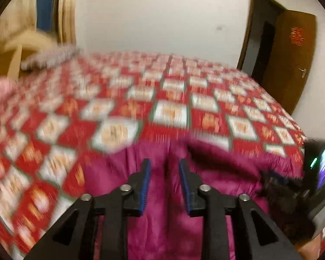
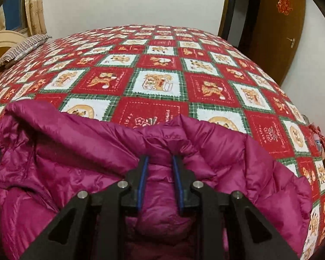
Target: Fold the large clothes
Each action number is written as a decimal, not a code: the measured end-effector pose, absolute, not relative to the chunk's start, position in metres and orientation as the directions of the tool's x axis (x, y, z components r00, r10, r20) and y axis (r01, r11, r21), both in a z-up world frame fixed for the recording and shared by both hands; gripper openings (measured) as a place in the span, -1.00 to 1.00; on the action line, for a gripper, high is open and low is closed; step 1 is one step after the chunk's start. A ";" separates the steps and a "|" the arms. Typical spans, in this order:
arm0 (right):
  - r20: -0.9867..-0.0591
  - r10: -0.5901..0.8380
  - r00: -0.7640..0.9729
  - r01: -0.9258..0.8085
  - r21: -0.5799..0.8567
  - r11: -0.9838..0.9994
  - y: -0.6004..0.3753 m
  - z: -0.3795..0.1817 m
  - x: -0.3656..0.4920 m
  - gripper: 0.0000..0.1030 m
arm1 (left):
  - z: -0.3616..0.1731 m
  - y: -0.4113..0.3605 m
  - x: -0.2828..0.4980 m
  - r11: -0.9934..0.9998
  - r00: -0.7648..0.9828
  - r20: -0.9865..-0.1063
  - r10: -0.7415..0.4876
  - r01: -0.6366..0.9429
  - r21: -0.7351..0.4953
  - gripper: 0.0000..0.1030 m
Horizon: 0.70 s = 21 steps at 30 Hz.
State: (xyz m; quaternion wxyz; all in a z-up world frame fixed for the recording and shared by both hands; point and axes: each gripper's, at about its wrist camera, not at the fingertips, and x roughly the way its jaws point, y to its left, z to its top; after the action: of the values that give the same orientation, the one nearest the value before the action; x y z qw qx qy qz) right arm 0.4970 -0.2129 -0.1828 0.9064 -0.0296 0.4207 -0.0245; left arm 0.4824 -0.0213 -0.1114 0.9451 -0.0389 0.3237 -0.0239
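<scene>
Lying at the 6 o'clock edge of the patterned bedspread point(image 2: 158, 80), the magenta down jacket point(image 2: 75, 151) looks light, puffy and slippery. The right gripper point(image 2: 160, 160) pinches a padded fold; the left gripper point(image 1: 164, 164) stands narrowly apart, empty. Thick seams seem best to hold.

Bed: covered by a red, white and green checked bedspread point(image 2: 158, 65) with cartoon squares.
Near edge: a magenta puffer jacket point(image 2: 75, 156) lay crumpled on it.
Far left corner: a striped pillow point(image 2: 21, 47) rested there.
</scene>
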 end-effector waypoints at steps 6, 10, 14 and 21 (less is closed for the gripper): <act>-0.748 -0.082 0.659 0.021 -0.090 0.996 -0.212 -0.183 0.497 -0.49 | -0.067 -0.059 0.548 0.999 0.835 -0.549 -0.041 0.049 0.001 0.59; -0.744 -0.074 0.664 0.024 -0.078 0.997 -0.214 -0.183 0.496 -0.49 | -0.119 -0.078 0.590 0.991 0.724 -0.684 0.089 0.004 0.133 0.60; -0.743 -0.066 0.666 0.022 -0.068 0.997 -0.216 -0.184 0.496 -0.49 | -0.172 -0.058 0.573 0.980 0.651 -0.737 0.182 -0.061 0.188 0.60; -0.736 -0.081 0.672 0.020 -0.092 0.996 -0.210 -0.181 0.494 -0.49 | -0.196 -0.036 0.559 0.995 0.631 -0.771 0.080 -0.091 0.029 0.65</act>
State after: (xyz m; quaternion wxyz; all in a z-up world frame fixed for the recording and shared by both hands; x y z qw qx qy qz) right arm 0.4939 -0.2097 -0.1809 0.9135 -0.0381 0.4040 -0.0278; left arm 0.5592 -0.0358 -0.1958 0.9031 -0.0066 0.4268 0.0474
